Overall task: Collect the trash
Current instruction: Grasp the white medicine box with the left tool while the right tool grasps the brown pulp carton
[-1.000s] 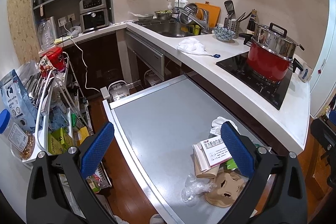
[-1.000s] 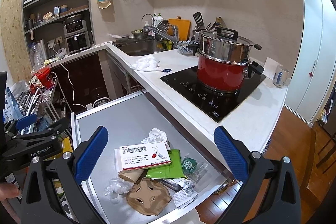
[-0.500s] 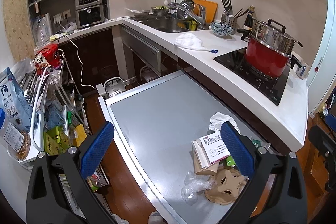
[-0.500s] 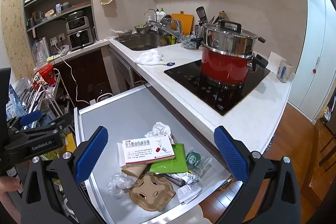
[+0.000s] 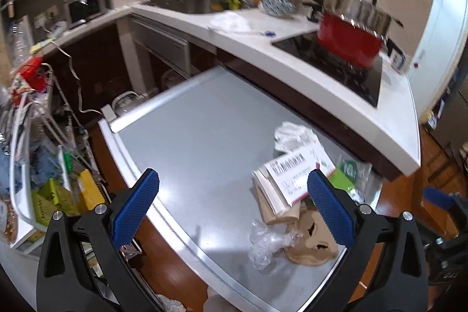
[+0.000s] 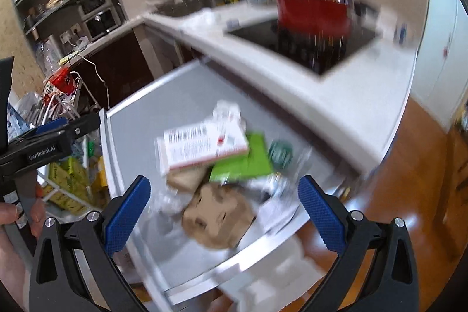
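Blue textured pads line both of my claws, and both stand spread wide with nothing between them. My left gripper (image 5: 232, 208) hangs above the near edge of a grey metal table (image 5: 199, 142), its right finger (image 5: 329, 208) overlapping the trash pile from the camera's angle without touching anything that I can tell. My right gripper (image 6: 223, 217) hovers over the same pile, which sits at the table's near right corner; that view is heavily blurred.

Working outward, closest to me lies a tan moulded cardboard piece (image 5: 307, 244) with a crumpled clear plastic wrapper (image 5: 267, 243) touching its left side. Just behind them a white medicine box with red trim (image 5: 295, 174) rests tilted on top of a beige paper cup (image 5: 270, 202) lying on its side. A flat green packet (image 6: 244, 163) pokes out from under the box on the right, next to a clear bag with a round green label (image 5: 349, 167). A crumpled white tissue (image 5: 292, 135) sits at the far end of the pile.

Beyond the table runs a white countertop (image 5: 292, 57) carrying a black hob with a red pot (image 5: 348, 44) on it and a white cloth (image 5: 231, 22) near the sink. To the left stands a cluttered wire rack (image 5: 44, 154). In the right view a hand (image 6: 11, 217) grips the left tool's handle at the frame's edge
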The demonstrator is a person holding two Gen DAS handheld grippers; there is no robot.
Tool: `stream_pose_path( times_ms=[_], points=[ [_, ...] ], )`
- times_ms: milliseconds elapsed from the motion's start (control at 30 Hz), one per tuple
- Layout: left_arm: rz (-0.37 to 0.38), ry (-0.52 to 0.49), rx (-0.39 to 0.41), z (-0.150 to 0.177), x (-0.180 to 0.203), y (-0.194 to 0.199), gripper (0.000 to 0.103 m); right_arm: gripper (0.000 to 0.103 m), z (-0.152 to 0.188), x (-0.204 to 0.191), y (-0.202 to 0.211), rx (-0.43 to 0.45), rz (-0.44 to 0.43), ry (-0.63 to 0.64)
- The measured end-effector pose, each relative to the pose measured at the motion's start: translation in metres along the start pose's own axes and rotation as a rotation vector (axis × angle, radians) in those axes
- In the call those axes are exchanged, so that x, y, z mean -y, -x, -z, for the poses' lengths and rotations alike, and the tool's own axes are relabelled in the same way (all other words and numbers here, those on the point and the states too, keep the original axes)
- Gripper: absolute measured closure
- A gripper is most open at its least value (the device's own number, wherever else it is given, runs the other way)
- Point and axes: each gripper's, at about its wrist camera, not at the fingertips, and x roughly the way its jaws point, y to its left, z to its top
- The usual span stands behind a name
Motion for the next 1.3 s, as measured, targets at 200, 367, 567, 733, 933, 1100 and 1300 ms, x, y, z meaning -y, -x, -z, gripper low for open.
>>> stream_pose_path(
  times_ms=[200, 367, 567, 733, 933, 1100, 1300],
  points=[
    [0.090, -0.129, -0.051, 0.002, 0.023, -0.038, 0.002, 0.004, 0.018, 0.002, -0.040, -0.091, 0.041, -0.023],
    [0.178, -0.400, -0.109, 0.000, 0.056, -0.075, 0.002, 0.004, 0.027, 0.002, -0.073, -0.167, 0.057, -0.048],
    [0.251, -0.595, -0.202, -0.003, 0.072, -0.112, 0.002, 0.004, 0.038, -0.004, -0.102, -0.228, 0.080, -0.066],
    [0.306, -0.707, -0.237, 0.002, 0.082, -0.125, 0.002, 0.008, 0.043, -0.010, -0.114, -0.254, 0.081, -0.077],
    [0.327, -0.780, -0.283, 0.008, 0.090, -0.144, 0.014, 0.009, 0.041, -0.015, -0.125, -0.263, 0.075, -0.114],
    [0.373, -0.743, -0.324, 0.003, 0.081, -0.154, 0.026, 0.009, 0.032, -0.010, -0.128, -0.260, 0.056, -0.196],
    [0.380, -0.738, -0.304, 0.000, 0.076, -0.153, 0.026, 0.009, 0.026, -0.007, -0.141, -0.295, 0.058, -0.314]
  ],
)
